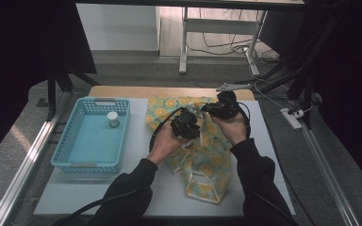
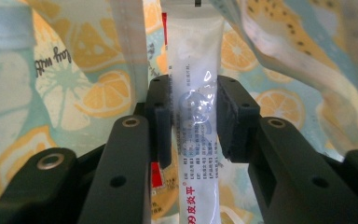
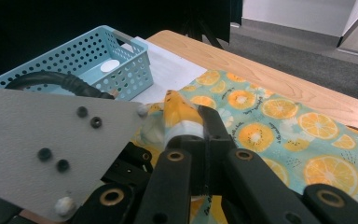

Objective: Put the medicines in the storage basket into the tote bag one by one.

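Table edges: the white table top [image 1: 268, 155] runs out close to the right of the person's right sleeve; its far rim is a light wooden strip [image 1: 122, 91].
Open room: bare white surface lies between the pale blue perforated plastic basket [image 1: 70, 141] and the yellow-and-teal lemon-print cloth bag [image 1: 207, 165]; the near left corner is free too.
Basket: holds a small white-capped jar [image 1: 112, 118] near its far wall.
Hidden: in the high view both grippers sit close together over the bag's far end, and the hands cover much of what they hold.
Hard to make out: the print on the tube is mostly too small to read.
Left gripper [image 2: 195, 116]: jaws partly closed, pads pressing both sides of a white plastic tube with red and black print [image 2: 196, 70].
Tube position: upright between the left pads, its far end among the bag's folds and white strap [image 2: 128, 42].
Right gripper [image 3: 200, 122]: jaws fully closed, pinching a fold of the bag's edge.
Grey three-cornered plate [image 3: 42, 144]: the left gripper's, blocking the right gripper view's left side.
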Action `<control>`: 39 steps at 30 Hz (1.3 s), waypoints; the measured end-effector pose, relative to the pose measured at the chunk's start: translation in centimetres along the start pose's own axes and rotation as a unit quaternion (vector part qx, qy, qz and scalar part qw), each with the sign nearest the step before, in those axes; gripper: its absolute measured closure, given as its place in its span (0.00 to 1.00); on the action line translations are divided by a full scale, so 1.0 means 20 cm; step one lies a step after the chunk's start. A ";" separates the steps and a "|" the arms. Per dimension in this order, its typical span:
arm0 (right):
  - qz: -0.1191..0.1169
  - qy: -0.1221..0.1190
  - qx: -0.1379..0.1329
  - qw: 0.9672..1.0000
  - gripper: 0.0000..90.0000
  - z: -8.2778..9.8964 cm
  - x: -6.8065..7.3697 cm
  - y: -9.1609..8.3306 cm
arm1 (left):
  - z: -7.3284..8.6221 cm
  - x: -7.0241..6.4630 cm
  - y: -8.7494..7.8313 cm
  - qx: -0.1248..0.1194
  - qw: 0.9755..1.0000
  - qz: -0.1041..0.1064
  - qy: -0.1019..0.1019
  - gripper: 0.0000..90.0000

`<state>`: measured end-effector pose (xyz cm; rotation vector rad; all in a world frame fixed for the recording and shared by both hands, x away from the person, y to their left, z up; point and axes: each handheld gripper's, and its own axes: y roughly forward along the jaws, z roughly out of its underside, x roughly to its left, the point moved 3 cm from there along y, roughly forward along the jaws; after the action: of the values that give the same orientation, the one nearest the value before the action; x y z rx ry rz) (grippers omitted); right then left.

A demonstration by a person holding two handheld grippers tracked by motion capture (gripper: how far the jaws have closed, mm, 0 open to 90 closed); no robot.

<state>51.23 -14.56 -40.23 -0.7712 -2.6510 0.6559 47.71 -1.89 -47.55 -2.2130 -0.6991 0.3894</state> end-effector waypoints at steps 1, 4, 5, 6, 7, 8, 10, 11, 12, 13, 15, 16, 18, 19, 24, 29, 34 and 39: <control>0.000 0.001 0.000 1.000 1.00 0.00 0.00 0.00 | 0.00 0.00 0.01 0.000 1.000 -0.001 0.000 0.76; 0.000 0.002 0.003 1.000 1.00 0.00 0.00 0.01 | 0.00 0.02 0.02 -0.004 1.000 -0.008 -0.002 0.76; 0.000 0.001 0.003 1.000 1.00 0.01 0.00 0.01 | 0.00 0.03 0.03 -0.005 1.000 -0.013 -0.001 0.76; 0.000 0.002 0.004 1.000 1.00 0.01 0.00 0.01 | 0.00 0.03 0.03 -0.007 1.000 -0.016 -0.001 0.76; 0.000 0.000 0.003 1.000 1.00 0.01 0.00 0.01 | 0.00 0.04 0.04 -0.008 1.000 -0.016 -0.003 0.76; 0.001 0.000 0.004 1.000 1.00 0.01 0.00 0.02 | 0.00 0.05 0.04 -0.009 1.000 -0.020 -0.004 0.76; 0.001 0.002 0.006 1.000 1.00 0.01 0.00 0.02 | 0.00 0.06 0.05 -0.012 1.000 -0.023 -0.006 0.76; 0.002 0.002 0.006 1.000 1.00 0.01 0.00 0.03 | 0.00 0.07 0.06 -0.014 1.000 -0.023 -0.008 0.76; 0.002 0.002 0.007 1.000 1.00 0.01 -0.01 0.03 | 0.00 0.07 0.06 -0.017 0.999 -0.026 -0.011 0.76; 0.003 0.003 0.006 1.000 1.00 0.01 -0.01 0.03 | 0.00 0.07 0.07 -0.019 0.999 -0.026 -0.013 0.76; 0.004 0.004 0.008 1.000 1.00 0.01 -0.01 0.04 | 0.00 0.07 0.08 -0.024 0.999 -0.026 -0.018 0.76; 0.004 0.004 0.007 1.000 1.00 0.02 -0.01 0.04 | 0.00 0.07 0.09 -0.026 0.999 -0.025 -0.020 0.76; 0.006 0.004 0.009 1.000 1.00 0.02 -0.01 0.04 | 0.00 0.07 0.10 -0.028 0.999 -0.023 -0.019 0.76; 0.006 0.004 0.009 1.000 1.00 0.02 -0.01 0.03 | 0.00 0.07 0.10 -0.028 0.999 -0.023 -0.020 0.76; 0.010 0.005 0.009 1.000 1.00 0.02 -0.02 0.02 | -0.01 0.06 0.13 -0.031 0.999 -0.023 -0.015 0.76; 0.012 0.008 0.008 1.000 1.00 0.02 -0.03 0.02 | -0.01 0.07 0.16 -0.027 0.999 -0.022 -0.012 0.76; 0.013 0.010 0.009 1.000 1.00 0.03 -0.03 0.02 | 0.00 0.08 0.18 -0.030 0.999 -0.019 -0.008 0.74; 0.012 0.013 0.007 1.000 1.00 0.03 -0.04 0.02 | 0.01 0.08 0.16 -0.030 0.999 -0.012 -0.009 0.65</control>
<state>51.75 -14.85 -41.09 -0.8045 -2.6139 0.6657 50.00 -2.69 -50.18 -2.2577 -0.7557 0.3798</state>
